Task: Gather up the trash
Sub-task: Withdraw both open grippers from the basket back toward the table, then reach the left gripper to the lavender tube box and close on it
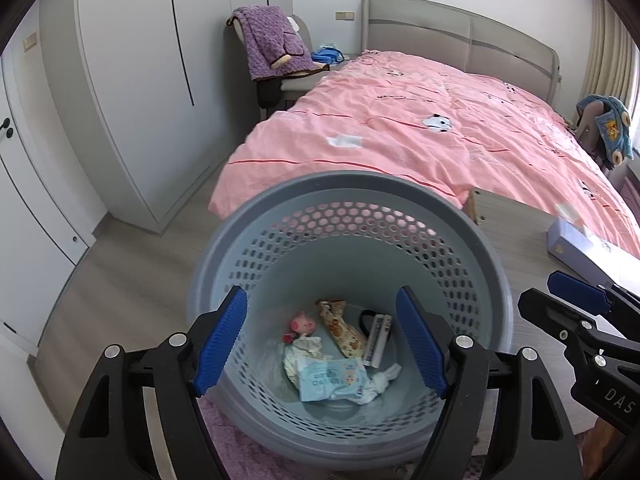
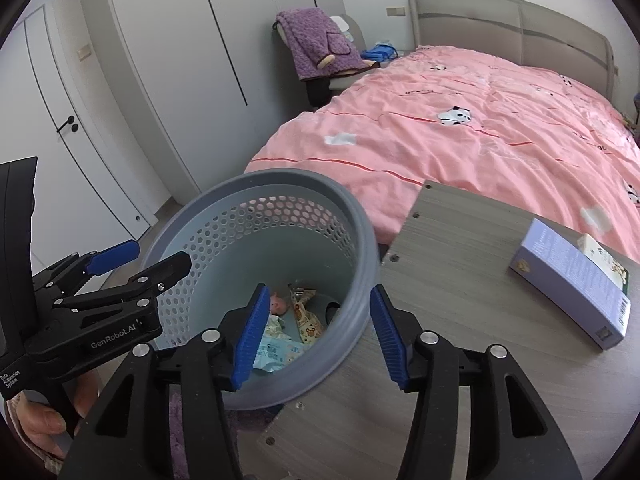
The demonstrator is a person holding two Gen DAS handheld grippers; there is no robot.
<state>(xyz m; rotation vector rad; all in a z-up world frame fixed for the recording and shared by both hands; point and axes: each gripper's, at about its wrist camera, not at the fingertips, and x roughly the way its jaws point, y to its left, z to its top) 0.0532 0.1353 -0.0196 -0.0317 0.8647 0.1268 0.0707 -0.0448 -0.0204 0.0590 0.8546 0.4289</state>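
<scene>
The gray basket [image 1: 352,216] sits on the floor right beside the surface [image 2: 460,280], so trash drops in easily; wrappers [image 1: 332,376] lie inside. Left gripper [image 1: 322,344] hangs open over it, empty. Right gripper [image 2: 320,336], also open and empty, straddles the rim at 3 o'clock

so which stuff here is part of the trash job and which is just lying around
Job:
- blue bin
- wrappers and tissue inside it
- purple box on the table, possibly next

Lying about:
- pink bed cover
- purple blanket on chair
- wardrobe
</scene>
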